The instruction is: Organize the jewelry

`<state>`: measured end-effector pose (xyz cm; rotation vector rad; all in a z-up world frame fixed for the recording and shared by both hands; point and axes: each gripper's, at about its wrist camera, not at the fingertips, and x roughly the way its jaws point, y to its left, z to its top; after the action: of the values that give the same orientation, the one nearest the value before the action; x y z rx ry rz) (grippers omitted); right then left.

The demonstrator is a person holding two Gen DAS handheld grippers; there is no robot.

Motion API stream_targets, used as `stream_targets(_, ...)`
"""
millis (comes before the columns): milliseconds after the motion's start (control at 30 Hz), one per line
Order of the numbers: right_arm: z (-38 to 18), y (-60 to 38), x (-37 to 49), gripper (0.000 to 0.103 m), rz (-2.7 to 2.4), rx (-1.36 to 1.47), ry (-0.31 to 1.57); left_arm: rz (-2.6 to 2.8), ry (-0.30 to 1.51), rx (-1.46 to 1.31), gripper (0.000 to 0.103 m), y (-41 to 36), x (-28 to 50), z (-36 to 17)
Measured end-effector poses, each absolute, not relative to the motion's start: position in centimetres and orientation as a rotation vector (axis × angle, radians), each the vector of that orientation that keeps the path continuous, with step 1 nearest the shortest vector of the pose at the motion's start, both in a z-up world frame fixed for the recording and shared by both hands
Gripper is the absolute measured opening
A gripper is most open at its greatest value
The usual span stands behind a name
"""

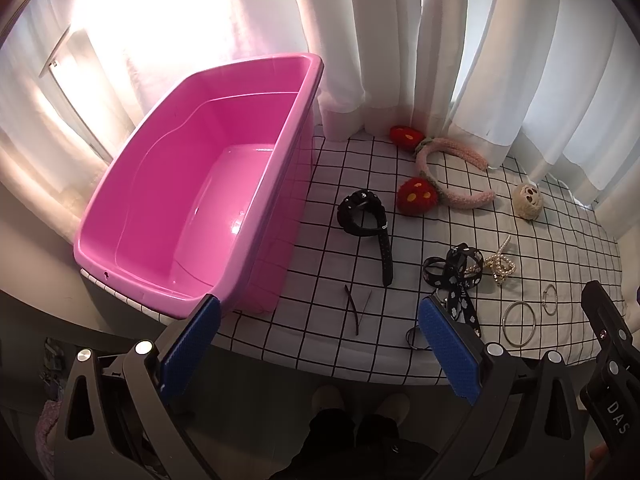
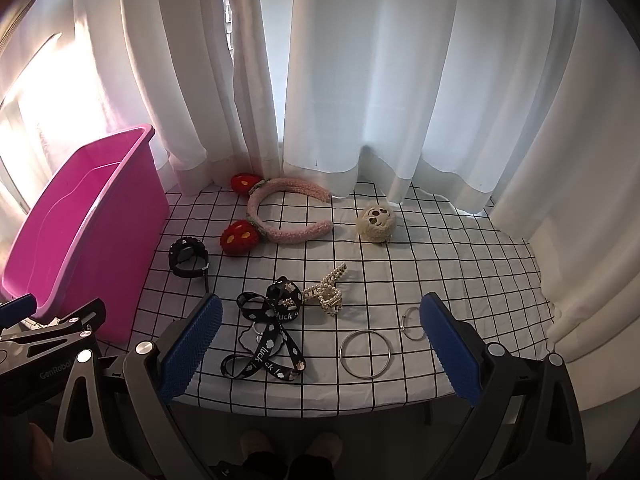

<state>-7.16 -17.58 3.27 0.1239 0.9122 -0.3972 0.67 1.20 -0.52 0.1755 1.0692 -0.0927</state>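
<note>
An empty pink tub (image 1: 192, 200) stands at the left of the checked tablecloth (image 1: 328, 320); it also shows in the right wrist view (image 2: 80, 216). On the cloth lie a black watch (image 1: 366, 220), a black printed lanyard (image 2: 268, 336), a pearl hair claw (image 2: 328, 292), two metal rings (image 2: 366, 354) (image 2: 412, 322), a pink headband with red plush ears (image 2: 288, 212), a cream plush face (image 2: 376, 220) and a thin dark hairpin (image 1: 354, 310). My left gripper (image 1: 320, 344) is open at the front edge near the tub. My right gripper (image 2: 320, 344) is open above the lanyard and large ring.
White curtains (image 2: 360, 80) hang close behind the table and around its right side. The table's front edge (image 2: 320, 404) runs just under both grippers. The person's feet (image 2: 292, 448) show on the floor below.
</note>
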Motion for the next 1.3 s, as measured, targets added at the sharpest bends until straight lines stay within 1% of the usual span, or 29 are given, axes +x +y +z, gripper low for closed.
stream_targets(1300, 3.43, -17.54, -7.12, 0.094, -0.396, 0.12, 0.907, -0.094, 1.057, 0.172, 0.097, 1.7, 0.87, -0.08)
